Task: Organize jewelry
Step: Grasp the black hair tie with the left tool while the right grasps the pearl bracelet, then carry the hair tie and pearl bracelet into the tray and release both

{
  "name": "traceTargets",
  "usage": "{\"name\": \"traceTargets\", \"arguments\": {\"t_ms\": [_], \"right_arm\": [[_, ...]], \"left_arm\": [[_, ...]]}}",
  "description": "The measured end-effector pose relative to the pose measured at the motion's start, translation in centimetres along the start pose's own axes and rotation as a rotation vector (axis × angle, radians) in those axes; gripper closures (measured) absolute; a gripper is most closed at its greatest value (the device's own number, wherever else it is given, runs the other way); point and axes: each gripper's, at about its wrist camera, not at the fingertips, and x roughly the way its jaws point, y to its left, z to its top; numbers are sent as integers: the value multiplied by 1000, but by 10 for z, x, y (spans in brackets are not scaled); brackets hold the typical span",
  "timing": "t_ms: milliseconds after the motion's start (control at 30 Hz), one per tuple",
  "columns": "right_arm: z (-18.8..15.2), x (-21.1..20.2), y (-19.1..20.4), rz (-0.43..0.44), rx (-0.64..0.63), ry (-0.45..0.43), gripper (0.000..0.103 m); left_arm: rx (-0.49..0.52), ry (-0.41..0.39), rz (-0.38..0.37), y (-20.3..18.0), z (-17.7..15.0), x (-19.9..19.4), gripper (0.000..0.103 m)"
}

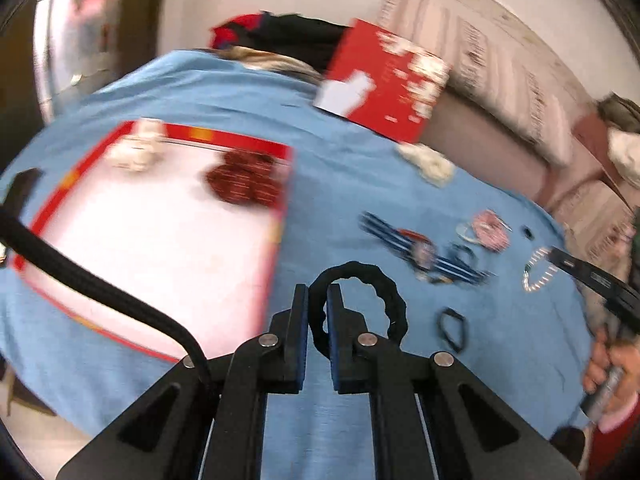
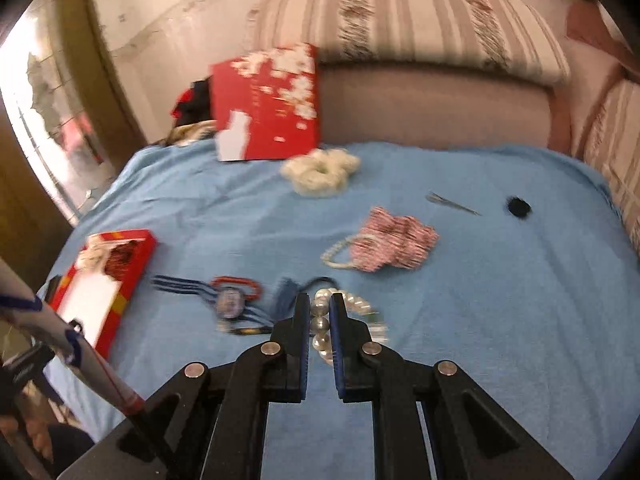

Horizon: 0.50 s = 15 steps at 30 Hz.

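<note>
Holding black braided hair tie (image 1: 362,304) in left gripper (image 1: 318,320), pearl bead bracelet (image 2: 320,320) in right gripper (image 2: 320,328), jaws clamped; next, I judge, carry both to open red box (image 1: 160,240).

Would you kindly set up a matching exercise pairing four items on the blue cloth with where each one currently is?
Things:
1. black braided ring
2. pearl bracelet
3. dark red scrunchie
4. white fluffy scrunchie

Places:
A. inside the open red box
B. between the jaws of the right hand-held gripper
C. on the blue cloth, next to the red lid
D. between the jaws of the left hand-held gripper

Pairs: 1-D, 2-B, 3-A, 4-C
</note>
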Motion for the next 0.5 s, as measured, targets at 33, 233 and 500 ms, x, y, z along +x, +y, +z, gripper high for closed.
{"name": "traceTargets", "arguments": {"t_ms": [33, 233, 500], "right_arm": [[1, -2, 12, 21, -17, 2, 93], [6, 2, 93, 135, -130, 29, 93], [12, 38, 231, 265, -312, 92, 93]], "left_arm": [[-11, -5, 23, 11, 3, -2, 95], [-53, -19, 168, 72, 29, 1, 95], [-98, 17, 275, 149, 57, 26, 95]]}}
